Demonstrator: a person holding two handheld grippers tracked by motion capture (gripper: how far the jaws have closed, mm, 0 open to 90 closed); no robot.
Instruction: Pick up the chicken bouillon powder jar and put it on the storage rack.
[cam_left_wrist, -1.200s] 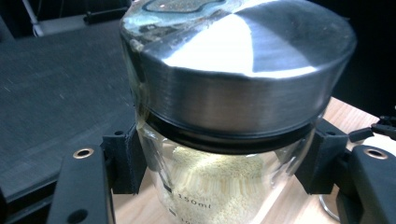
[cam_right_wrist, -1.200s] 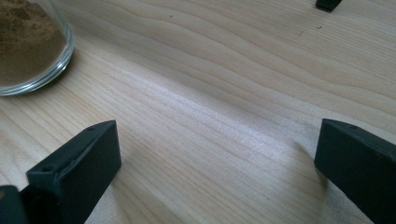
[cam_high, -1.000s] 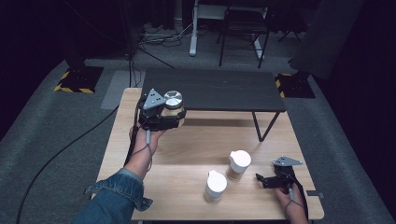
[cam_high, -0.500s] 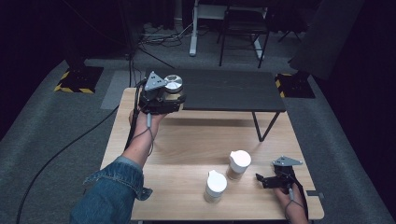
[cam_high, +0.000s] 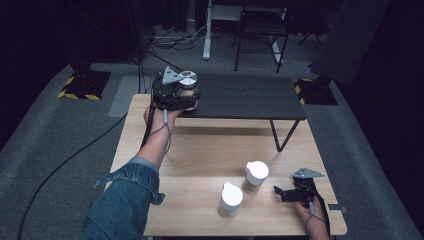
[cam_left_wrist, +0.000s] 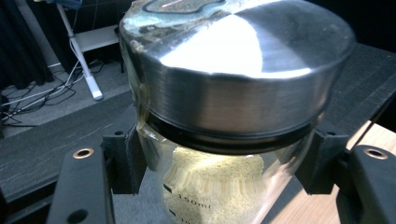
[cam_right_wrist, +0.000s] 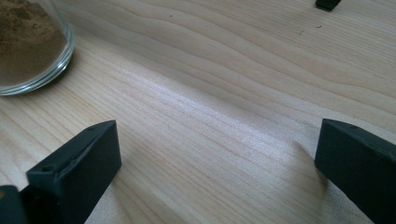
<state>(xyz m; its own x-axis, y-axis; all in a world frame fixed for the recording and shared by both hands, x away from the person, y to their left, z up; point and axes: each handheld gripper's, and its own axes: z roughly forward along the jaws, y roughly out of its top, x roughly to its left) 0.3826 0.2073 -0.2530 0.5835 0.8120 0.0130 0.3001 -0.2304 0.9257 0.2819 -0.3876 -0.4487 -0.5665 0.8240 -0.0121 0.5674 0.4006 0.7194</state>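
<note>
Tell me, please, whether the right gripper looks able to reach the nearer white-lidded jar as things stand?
Probably yes: the right gripper rests open on the table, and only bare wood lies between it and the nearer white-lidded jar.

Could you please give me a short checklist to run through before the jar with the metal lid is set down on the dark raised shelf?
1. Grip: left tongs shut on the glass jar, a jaw on each side below the lid. Ok.
2. Metal lid seated on the jar. Ok.
3. Jar upright, pale contents settled. Ok.
4. Landing spot: dark shelf beside the jar looks bare. Ok.
5. Jar bottom's height above the shelf. Cannot tell.
6. Right tongs open and low over the wooden table, away from the two white-lidded jars. Ok.
</note>
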